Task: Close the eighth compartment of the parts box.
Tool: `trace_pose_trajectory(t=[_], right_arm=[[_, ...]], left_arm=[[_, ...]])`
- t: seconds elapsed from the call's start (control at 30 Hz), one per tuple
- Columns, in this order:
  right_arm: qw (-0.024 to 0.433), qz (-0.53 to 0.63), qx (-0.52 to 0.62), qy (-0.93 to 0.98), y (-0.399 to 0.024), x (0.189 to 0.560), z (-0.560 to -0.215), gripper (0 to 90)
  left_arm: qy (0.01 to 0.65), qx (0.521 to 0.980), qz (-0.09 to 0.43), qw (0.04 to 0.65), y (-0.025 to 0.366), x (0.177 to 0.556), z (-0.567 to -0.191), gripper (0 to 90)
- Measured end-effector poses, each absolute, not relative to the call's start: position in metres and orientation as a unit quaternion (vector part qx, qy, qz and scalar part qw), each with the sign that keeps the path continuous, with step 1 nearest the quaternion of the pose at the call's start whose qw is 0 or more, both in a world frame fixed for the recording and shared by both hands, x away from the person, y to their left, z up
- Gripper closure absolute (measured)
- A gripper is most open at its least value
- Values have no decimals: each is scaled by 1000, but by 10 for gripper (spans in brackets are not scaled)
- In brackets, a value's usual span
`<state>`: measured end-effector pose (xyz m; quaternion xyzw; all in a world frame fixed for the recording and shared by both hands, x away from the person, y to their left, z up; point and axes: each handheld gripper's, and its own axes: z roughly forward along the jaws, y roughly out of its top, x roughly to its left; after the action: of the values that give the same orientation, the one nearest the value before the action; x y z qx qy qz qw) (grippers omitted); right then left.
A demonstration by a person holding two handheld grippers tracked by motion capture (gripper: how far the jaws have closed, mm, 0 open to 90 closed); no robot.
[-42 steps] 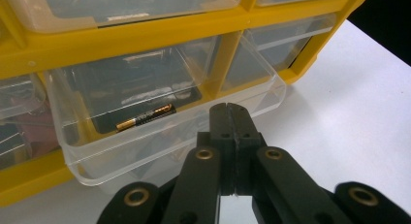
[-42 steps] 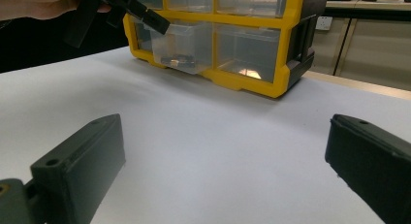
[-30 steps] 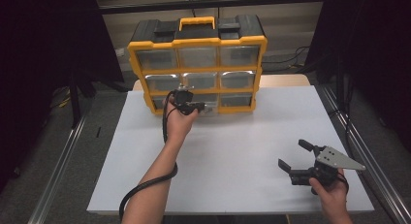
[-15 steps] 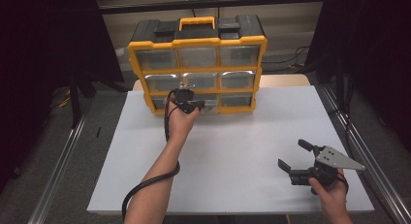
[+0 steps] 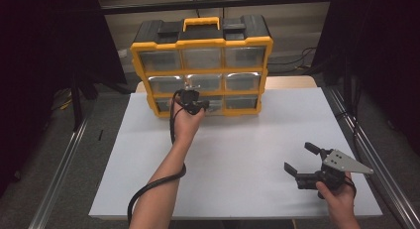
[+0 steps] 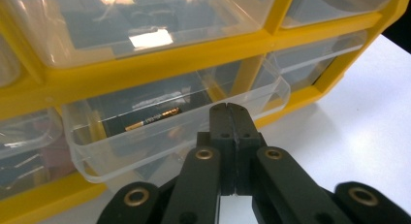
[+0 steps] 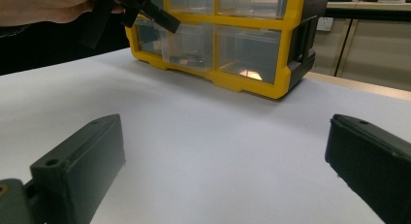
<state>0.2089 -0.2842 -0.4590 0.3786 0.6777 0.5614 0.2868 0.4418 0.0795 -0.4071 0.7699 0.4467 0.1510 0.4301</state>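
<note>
The left gripper (image 6: 231, 118), jaws closed and empty, sits at the pulled-out bottom-middle drawer (image 6: 160, 132) of the organizer (image 5: 200, 65). The right gripper (image 5: 303, 162) rests wide open on the table (image 5: 237, 154). Judged next: push the drawer shut or retrieve its contents.

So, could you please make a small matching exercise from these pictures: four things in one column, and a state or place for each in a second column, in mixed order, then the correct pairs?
Things:
1. left gripper
2. right gripper
3. bottom middle drawer
4. handle

States or places:
A. on top of the organizer, orange
B. jaws shut, at the front of the drawers
C. pulled partly out, with a small battery inside
D. jaws wide open, above the white table, holding nothing

Pairs: 1-B, 2-D, 3-C, 4-A
</note>
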Motion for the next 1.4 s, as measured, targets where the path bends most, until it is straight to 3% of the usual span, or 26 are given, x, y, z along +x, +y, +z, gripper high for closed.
trace_pose_trajectory(t=[1.4], right_arm=[[282, 564, 378, 678, -283, 213, -460, 1]], left_arm=[[452, 759, 189, 429, 72, 455, -419, 900]])
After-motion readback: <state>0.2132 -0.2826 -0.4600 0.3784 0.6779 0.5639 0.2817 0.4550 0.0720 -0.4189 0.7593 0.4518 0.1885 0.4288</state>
